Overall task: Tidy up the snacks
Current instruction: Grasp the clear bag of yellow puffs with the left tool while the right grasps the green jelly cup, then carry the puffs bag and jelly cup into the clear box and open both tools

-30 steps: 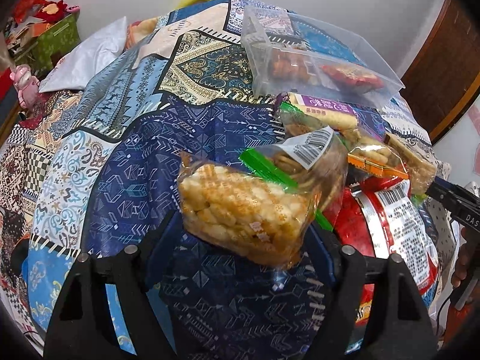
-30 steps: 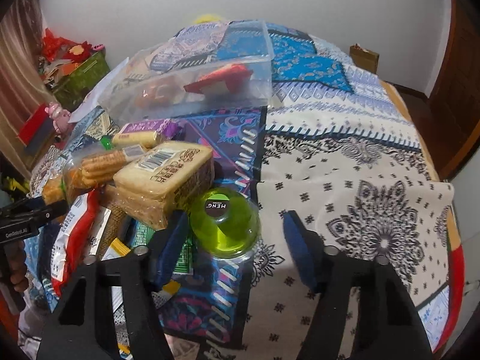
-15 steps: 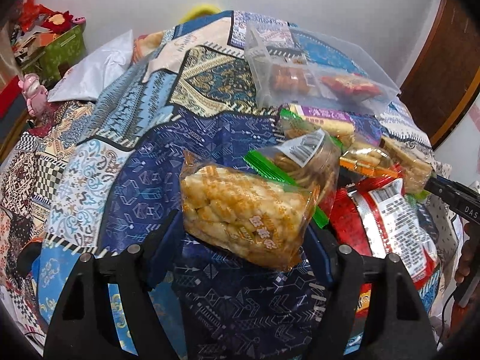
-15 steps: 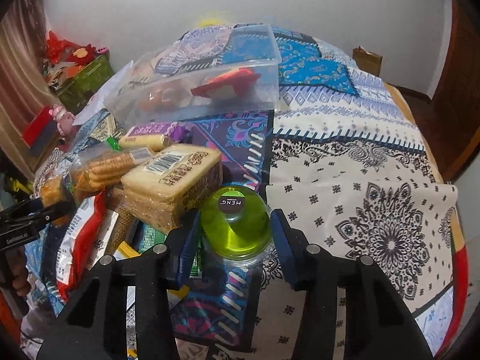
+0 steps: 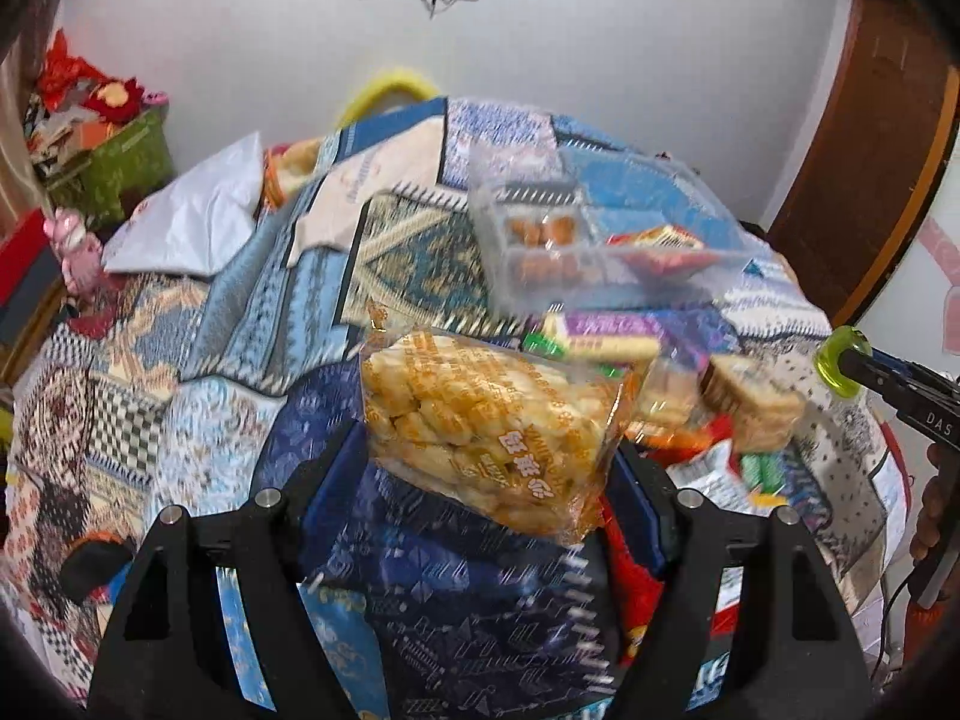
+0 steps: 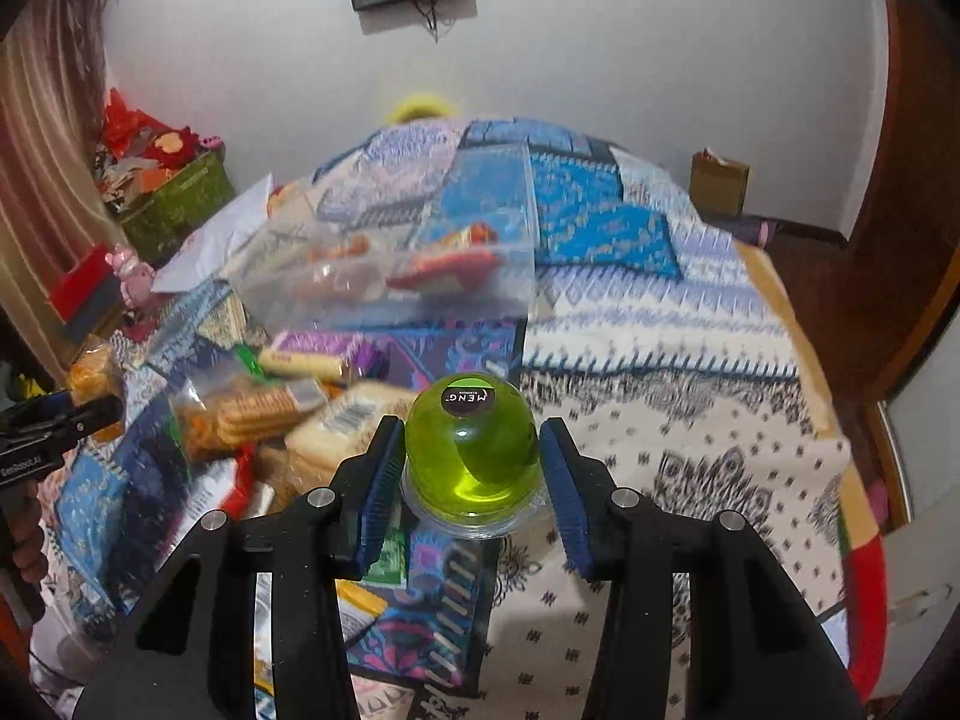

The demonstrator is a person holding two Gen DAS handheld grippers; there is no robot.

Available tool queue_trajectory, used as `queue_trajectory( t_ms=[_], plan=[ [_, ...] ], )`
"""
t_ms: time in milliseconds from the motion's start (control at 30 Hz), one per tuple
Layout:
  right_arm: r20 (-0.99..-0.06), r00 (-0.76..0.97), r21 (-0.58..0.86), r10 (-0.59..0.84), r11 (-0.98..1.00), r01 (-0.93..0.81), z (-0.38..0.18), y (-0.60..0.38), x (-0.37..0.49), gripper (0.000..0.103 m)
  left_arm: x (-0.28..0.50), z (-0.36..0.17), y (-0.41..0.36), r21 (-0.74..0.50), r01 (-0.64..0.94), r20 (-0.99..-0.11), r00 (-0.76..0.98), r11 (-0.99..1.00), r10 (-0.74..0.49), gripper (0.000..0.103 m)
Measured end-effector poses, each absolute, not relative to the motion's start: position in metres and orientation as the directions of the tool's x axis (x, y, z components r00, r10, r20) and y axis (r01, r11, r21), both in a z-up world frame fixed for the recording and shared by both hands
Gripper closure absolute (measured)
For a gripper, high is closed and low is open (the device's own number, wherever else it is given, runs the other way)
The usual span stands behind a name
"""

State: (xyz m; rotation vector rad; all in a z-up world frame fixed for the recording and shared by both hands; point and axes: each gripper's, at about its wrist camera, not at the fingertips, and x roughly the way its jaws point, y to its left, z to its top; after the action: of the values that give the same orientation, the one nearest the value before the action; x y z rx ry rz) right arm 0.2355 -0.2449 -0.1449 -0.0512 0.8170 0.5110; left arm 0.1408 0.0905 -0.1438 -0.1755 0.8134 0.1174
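Note:
My left gripper [image 5: 486,468] is shut on a clear bag of yellow puffed snacks [image 5: 480,420] and holds it up above the patterned bedspread. My right gripper [image 6: 471,468] is shut on a green jelly cup [image 6: 471,444] with a black label, lifted off the bed; the cup also shows at the right in the left wrist view [image 5: 837,363]. A clear plastic bin [image 5: 576,252] holding a few snacks lies further back, also in the right wrist view [image 6: 390,276]. Between lies a pile of snack packs [image 6: 288,408].
A purple wafer pack [image 5: 606,336] and a biscuit pack [image 5: 750,396] lie near the bin. A red bag [image 5: 636,594] lies under the left gripper's right finger. A white pillow [image 5: 198,222] and a green box [image 5: 114,168] sit at the far left. A wooden door [image 5: 870,180] stands right.
Both grippers have risen. The left lifted the puffed snack bag off the bed. The right closed on the green jelly cup and raised it.

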Motion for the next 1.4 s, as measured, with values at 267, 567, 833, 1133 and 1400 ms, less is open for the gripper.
queue_trajectory(
  t_ms=[267, 567, 833, 1133, 1400],
  plan=[
    [-0.644, 0.62, 0.142, 0.448, 0.866, -0.479, -0.113, -0.241, 0.241, 0.078, 0.166, -0.112, 0.078, -0.094, -0.113, -0.675, 0.738, 0.989, 0.02, 0.027],
    [-0.659, 0.578, 0.172, 0.481, 0.845, -0.507, -0.119, -0.228, 0.266, 0.085, 0.198, -0.107, 0.067, -0.116, -0.09, -0.662, 0.75, 0.989, -0.009, 0.027],
    [-0.737, 0.531, 0.141, 0.419, 0.863, -0.485, -0.162, -0.229, 0.275, 0.05, 0.204, -0.132, 0.068, -0.138, -0.086, -0.704, 0.709, 0.987, -0.037, 0.027],
    [-0.794, 0.409, 0.246, 0.45, 0.853, -0.461, -0.203, -0.232, 0.284, 0.043, 0.204, -0.152, 0.071, -0.148, -0.103, -0.734, 0.679, 0.984, -0.039, 0.027],
    [-0.811, 0.404, 0.189, 0.424, 0.842, -0.504, -0.21, -0.217, 0.282, 0.043, 0.205, -0.154, 0.071, -0.153, -0.106, -0.735, 0.677, 0.982, -0.041, 0.027]
  ],
)
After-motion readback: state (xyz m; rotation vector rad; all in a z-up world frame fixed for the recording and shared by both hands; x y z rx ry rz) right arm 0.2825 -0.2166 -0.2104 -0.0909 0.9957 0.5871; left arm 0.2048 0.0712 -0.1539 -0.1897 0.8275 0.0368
